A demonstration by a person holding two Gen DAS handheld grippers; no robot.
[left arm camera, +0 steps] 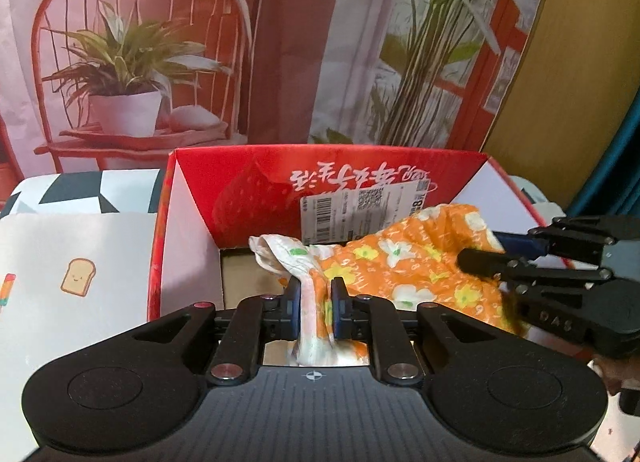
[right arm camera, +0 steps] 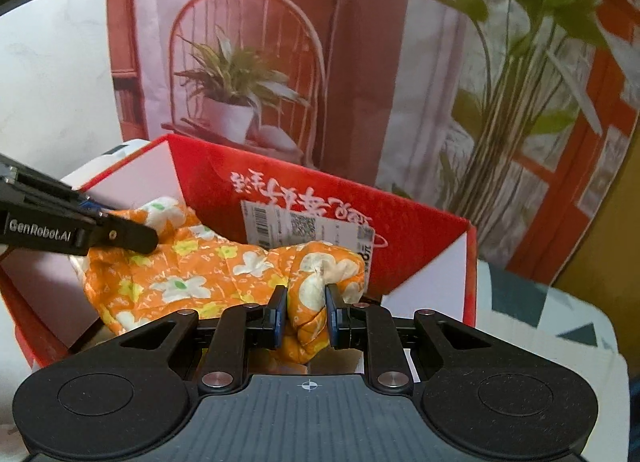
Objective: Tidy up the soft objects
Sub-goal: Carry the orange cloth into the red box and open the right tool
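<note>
An orange cloth with white and yellow flowers (left arm camera: 404,262) hangs over the open red cardboard box (left arm camera: 256,166). My left gripper (left arm camera: 314,304) is shut on the cloth's pale left end. My right gripper (right arm camera: 306,312) is shut on the cloth's bunched right end (right arm camera: 320,282). The cloth (right arm camera: 192,262) stretches between the two grippers, inside the box (right arm camera: 420,230). The right gripper shows at the right of the left wrist view (left arm camera: 480,262). The left gripper shows at the left of the right wrist view (right arm camera: 132,238).
A white sheet with a toast print (left arm camera: 78,282) lies left of the box. A patterned black-and-white surface (right arm camera: 560,326) lies under and beside the box. A printed backdrop of a red chair and plants (left arm camera: 132,62) stands close behind it.
</note>
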